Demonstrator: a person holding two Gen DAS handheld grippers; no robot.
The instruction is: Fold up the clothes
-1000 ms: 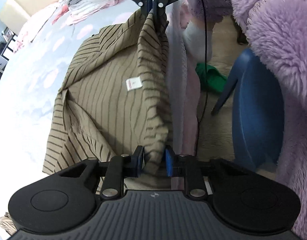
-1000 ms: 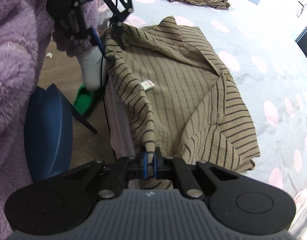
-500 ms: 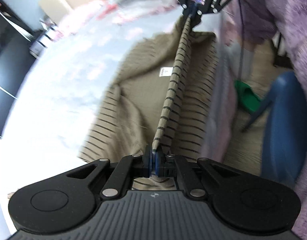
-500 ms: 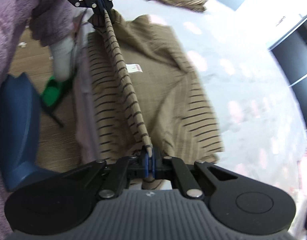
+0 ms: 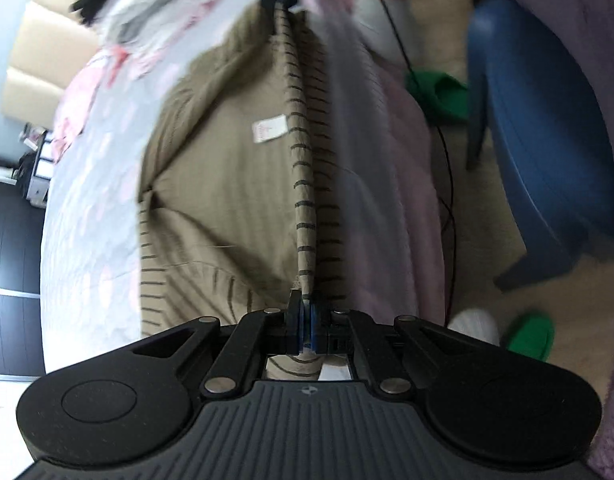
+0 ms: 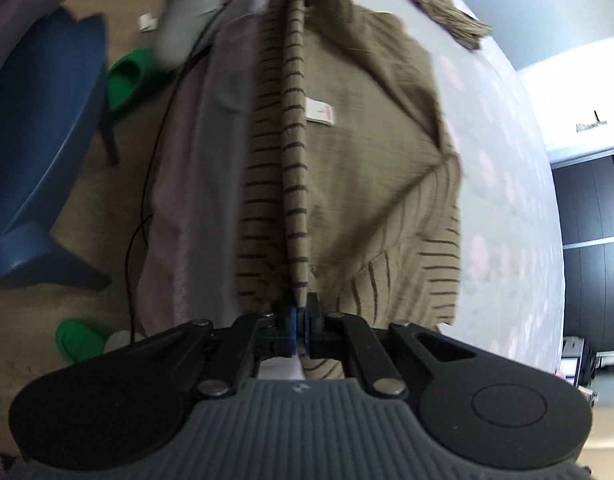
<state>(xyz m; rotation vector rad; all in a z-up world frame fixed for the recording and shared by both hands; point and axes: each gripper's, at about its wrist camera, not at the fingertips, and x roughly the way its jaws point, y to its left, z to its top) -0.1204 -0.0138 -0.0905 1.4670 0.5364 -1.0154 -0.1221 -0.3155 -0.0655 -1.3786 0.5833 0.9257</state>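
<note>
A tan shirt with dark stripes (image 5: 223, 184) lies on the bed near its edge, inside out, with a white label (image 5: 270, 131) showing. My left gripper (image 5: 303, 312) is shut on one end of the shirt's near edge. My right gripper (image 6: 301, 312) is shut on the other end. The edge (image 6: 293, 140) is pulled taut in a straight line between the two grippers, lifted above the rest of the shirt. Each gripper shows at the top of the other's view. Both views are motion-blurred.
The bed has a pale sheet with pink spots (image 5: 87, 208). A second tan striped garment (image 6: 443, 12) lies further along the bed. A stack of folded clothes (image 5: 147, 12) sits by the headboard. A blue chair (image 5: 539, 128) and green slippers (image 6: 127, 76) are on the floor beside the bed.
The left gripper closed on the shirt edge. Both grippers then pulled apart and lifted, and the slack edge is now taut between them.
</note>
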